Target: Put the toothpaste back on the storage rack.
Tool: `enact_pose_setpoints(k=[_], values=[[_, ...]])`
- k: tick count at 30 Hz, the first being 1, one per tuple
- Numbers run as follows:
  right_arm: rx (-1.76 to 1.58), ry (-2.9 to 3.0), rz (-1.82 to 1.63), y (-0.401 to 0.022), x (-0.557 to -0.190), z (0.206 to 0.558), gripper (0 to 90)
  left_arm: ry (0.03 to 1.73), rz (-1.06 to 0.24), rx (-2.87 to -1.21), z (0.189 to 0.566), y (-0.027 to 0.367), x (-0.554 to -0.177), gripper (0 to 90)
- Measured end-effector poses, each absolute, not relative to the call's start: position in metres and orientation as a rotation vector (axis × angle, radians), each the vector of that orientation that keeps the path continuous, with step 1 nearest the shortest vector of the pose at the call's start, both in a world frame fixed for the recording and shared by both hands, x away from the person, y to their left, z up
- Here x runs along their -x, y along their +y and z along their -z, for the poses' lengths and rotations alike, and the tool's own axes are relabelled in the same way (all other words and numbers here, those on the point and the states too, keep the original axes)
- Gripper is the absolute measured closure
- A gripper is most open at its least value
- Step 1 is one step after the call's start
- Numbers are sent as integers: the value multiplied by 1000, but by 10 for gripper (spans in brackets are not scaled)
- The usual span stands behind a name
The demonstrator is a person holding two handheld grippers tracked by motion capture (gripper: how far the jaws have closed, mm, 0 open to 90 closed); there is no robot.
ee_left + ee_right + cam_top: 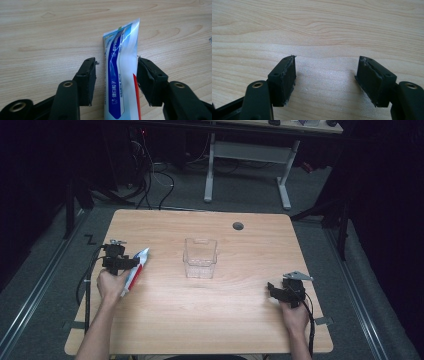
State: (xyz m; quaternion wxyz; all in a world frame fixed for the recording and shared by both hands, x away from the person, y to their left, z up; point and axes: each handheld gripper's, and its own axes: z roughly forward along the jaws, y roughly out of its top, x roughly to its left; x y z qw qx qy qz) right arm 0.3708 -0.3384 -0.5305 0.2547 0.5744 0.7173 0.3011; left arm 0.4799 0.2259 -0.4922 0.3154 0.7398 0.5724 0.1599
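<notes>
A white and blue toothpaste tube [121,75] with a red stripe lies flat on the wooden table [210,320] at the left [136,272]. My left gripper [116,67] straddles it [131,265]. One pad [147,80] touches the tube's edge, and a narrow gap shows between the tube and the other pad [87,80]. At the right of the table, near the front edge, my right gripper [272,290] rests low over bare wood, jaws wide apart with nothing between them [327,72].
A clear plastic box [200,257] stands open-topped in the middle of the table, between the two grippers. A round cable hole [238,226] sits near the far edge. Beyond the table stand a desk frame [247,165] and loose cables on the floor.
</notes>
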Motion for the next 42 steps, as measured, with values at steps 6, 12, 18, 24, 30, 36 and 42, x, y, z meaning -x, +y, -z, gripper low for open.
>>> enact_pose_setpoints(k=[6,12,18,24,30,36,42], values=[[-1561,1948,-816,-338,-371,530,320,1520,-395,-1956,498,226,-484,487],[-1563,1947,-815,-338,-370,530,320,1526,-386,-1962,500,224,-486,494],[-1561,1947,-815,-338,-371,530,320,1533,-344,-1960,505,219,-488,517],[-1563,1947,-816,-338,-370,530,320,1537,-378,-2055,503,210,-491,518],[-1562,1948,-816,-338,-370,530,320,1558,-383,-2076,502,206,-494,521],[-1562,1948,-816,-338,-370,530,319,1586,-355,-2062,502,208,-496,523],[-1561,1948,-816,-338,-370,530,319,1592,-411,-2178,500,195,-501,506]])
